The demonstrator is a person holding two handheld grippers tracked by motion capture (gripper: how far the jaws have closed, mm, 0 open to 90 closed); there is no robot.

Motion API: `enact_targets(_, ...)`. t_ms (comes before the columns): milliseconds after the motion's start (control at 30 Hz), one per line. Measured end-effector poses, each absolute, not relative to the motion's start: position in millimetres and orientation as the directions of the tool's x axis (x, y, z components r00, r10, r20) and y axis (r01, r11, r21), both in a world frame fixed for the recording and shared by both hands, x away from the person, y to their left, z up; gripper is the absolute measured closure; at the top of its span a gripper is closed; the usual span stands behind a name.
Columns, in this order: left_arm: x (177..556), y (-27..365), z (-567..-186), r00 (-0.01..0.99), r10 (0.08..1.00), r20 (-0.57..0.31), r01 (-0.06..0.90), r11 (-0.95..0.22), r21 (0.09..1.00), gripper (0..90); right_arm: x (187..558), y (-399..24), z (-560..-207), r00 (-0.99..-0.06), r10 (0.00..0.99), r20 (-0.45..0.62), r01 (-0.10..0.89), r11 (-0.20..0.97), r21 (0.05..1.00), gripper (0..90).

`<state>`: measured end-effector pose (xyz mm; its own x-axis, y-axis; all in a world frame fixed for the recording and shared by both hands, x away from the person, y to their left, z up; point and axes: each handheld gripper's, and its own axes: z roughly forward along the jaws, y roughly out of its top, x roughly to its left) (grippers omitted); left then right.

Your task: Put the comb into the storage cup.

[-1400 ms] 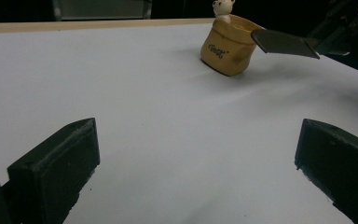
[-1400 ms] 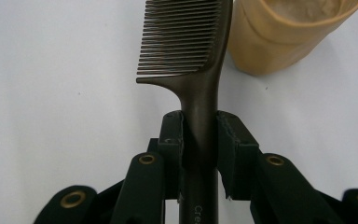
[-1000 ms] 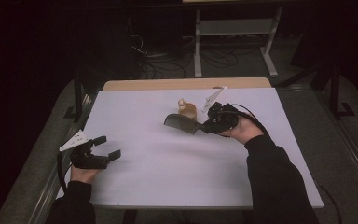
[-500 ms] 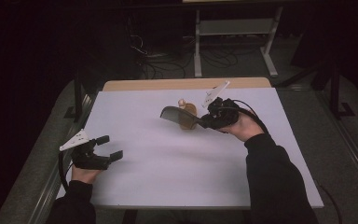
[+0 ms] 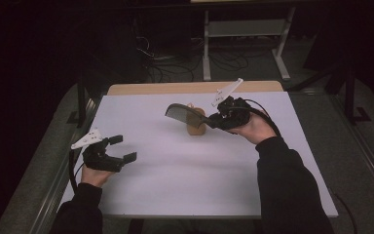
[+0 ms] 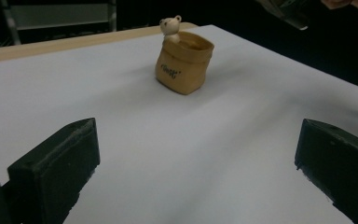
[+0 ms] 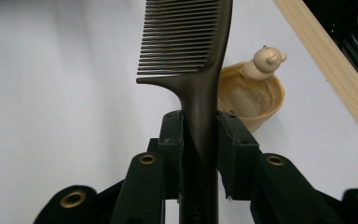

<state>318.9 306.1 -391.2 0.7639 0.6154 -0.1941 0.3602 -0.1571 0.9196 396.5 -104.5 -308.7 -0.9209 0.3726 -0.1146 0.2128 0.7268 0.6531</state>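
Dark brown plastic comb (image 7: 186,42) sits clamped in the right gripper (image 7: 199,140): both pads press the handle just below where the teeth begin, and the handle runs on down between the jaws toward the camera. Teeth face left in the right gripper view. In the high view the comb (image 5: 184,113) sticks out leftward from the right gripper (image 5: 219,119), raised off the sheet (image 5: 175,185), its toothed end out past the pot (image 5: 196,124) on the left side. Comb is above and in front of the pot, apart from it as far as the right gripper view shows.

Pot (image 6: 185,61): tan, shaped like a small sack, dark lettering on the side, standing upright on the white sheet near the far edge of the table (image 5: 151,88). A pale bear figure (image 6: 170,25) rises at its rim. Inside (image 7: 249,95) looks bare, tan walls and floor, though part of the interior is hidden behind the comb handle, so contents not certain.

Left gripper (image 5: 118,148) at the near left of the sheet, well apart from pot and comb. Jaws spread wide, nothing between them but white sheet (image 6: 191,154).
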Motion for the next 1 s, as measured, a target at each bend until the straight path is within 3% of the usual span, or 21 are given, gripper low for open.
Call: enact_targets(1000,350,276,-349,0.797,0.561,-0.225,0.335,-0.101,0.937,0.0,400,-92,-287,-0.914,0.378,-0.146,0.161,0.668,0.727,71.2)
